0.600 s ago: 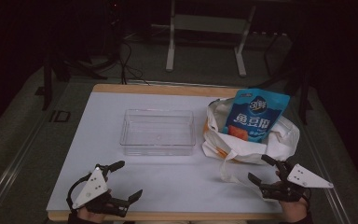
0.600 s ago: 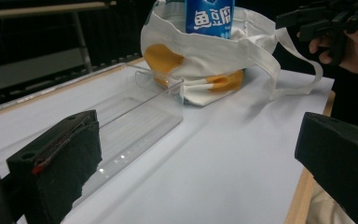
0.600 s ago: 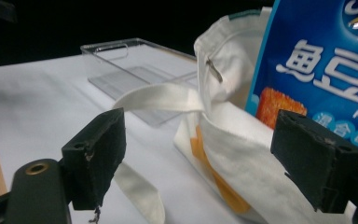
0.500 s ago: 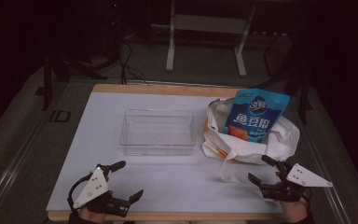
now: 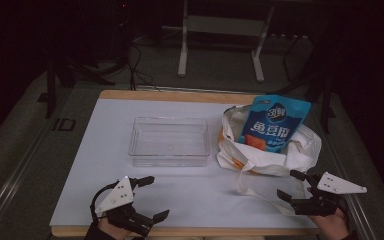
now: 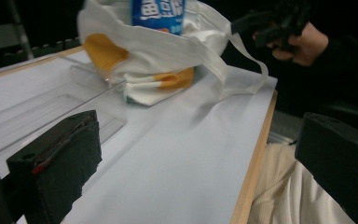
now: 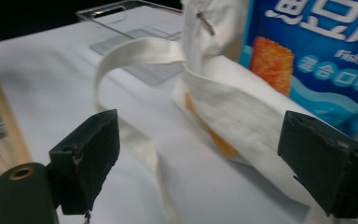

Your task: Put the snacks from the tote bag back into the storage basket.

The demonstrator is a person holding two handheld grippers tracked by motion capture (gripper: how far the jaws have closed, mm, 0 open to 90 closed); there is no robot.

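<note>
Nothing has shifted since the earlier frames; both grippers hold their places at the table's [image 5: 105, 150] near edge.

Item: white cloth bag [image 5: 280, 155], right of the clear plastic tray [image 5: 169, 141] and just beside it; its strap [image 5: 252, 192] loops toward the near edge.
Item: blue snack packet [image 5: 275, 122], upright inside the bag.
Item: left gripper [image 5: 152, 200], near-left of the tray, jaws spread, nothing between.
Item: right gripper [image 5: 291, 186], near-right of the tray, jaws spread, hovering at the strap, not pinching.
</note>
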